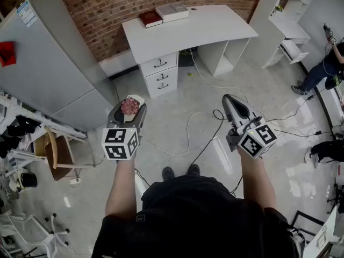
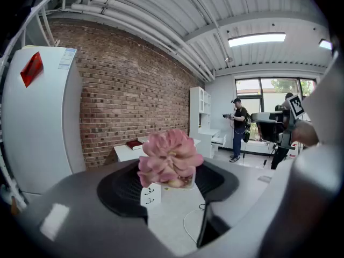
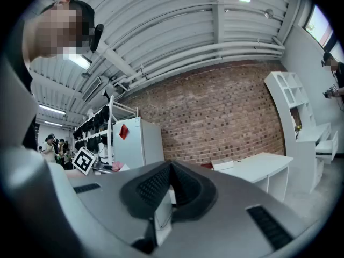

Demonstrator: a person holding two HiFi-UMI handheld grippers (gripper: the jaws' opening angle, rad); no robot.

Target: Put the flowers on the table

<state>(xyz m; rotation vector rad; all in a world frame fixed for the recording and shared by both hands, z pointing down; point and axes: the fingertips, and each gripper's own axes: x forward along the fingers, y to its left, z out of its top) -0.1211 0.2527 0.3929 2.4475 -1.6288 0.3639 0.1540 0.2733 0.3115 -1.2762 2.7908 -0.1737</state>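
Observation:
The flowers point(image 1: 129, 106) are a pink bunch in a small white pot, held up between the wide-set jaws of my left gripper point(image 1: 130, 102). In the left gripper view the pink blooms point(image 2: 167, 157) fill the middle, with the left gripper point(image 2: 169, 177) shut on the pot. My right gripper point(image 1: 228, 98) is raised at the right, jaws together and holding nothing; in its own view the right gripper point(image 3: 171, 168) has its pads meeting. The white table point(image 1: 188, 31) stands ahead against the brick wall, well beyond both grippers, and also shows as the table point(image 2: 124, 152) and the table point(image 3: 258, 168).
A red book point(image 1: 150, 19) and a white box point(image 1: 172, 11) lie on the table's back edge. Its drawers point(image 1: 160, 74) face me. A pale fridge point(image 1: 48, 63) stands left, white shelving point(image 1: 290, 15) right. Cables point(image 1: 199, 122) cross the floor. A person point(image 1: 322, 69) stands far right.

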